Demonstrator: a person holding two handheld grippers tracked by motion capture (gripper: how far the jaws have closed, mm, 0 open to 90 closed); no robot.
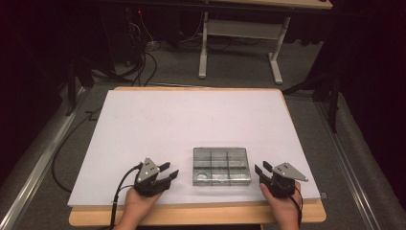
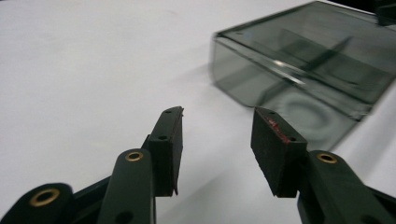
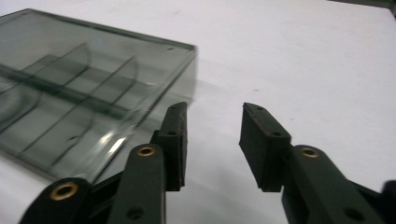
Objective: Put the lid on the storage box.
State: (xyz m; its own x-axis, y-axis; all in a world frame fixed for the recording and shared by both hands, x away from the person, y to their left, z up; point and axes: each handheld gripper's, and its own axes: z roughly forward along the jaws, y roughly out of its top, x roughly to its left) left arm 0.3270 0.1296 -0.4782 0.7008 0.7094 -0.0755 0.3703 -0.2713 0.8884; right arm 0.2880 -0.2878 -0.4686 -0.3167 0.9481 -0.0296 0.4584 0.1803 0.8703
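A clear grey plastic box (image 1: 221, 166) with several compartments and a shut lid lies on the white table top (image 1: 191, 115), near the front edge. My left gripper (image 1: 171, 169) rests just left of the box, pointing right toward it, its jaws open with nothing between them. In the left gripper view the box (image 2: 317, 60) lies ahead and to the right of the open gripper (image 2: 217, 119). My right gripper (image 1: 261, 167) sits just right of the box, open and holding nothing. In the right gripper view the box (image 3: 84, 79) is to the left, its corner close to the left finger (image 3: 175, 140).
The white top lies on a wooden board (image 1: 201, 214) whose edge shows at the front. Beyond the far edge stand a white table frame (image 1: 239, 43) and cables (image 1: 143, 57) on the dark floor. A metal rail (image 1: 33, 167) runs along the left.
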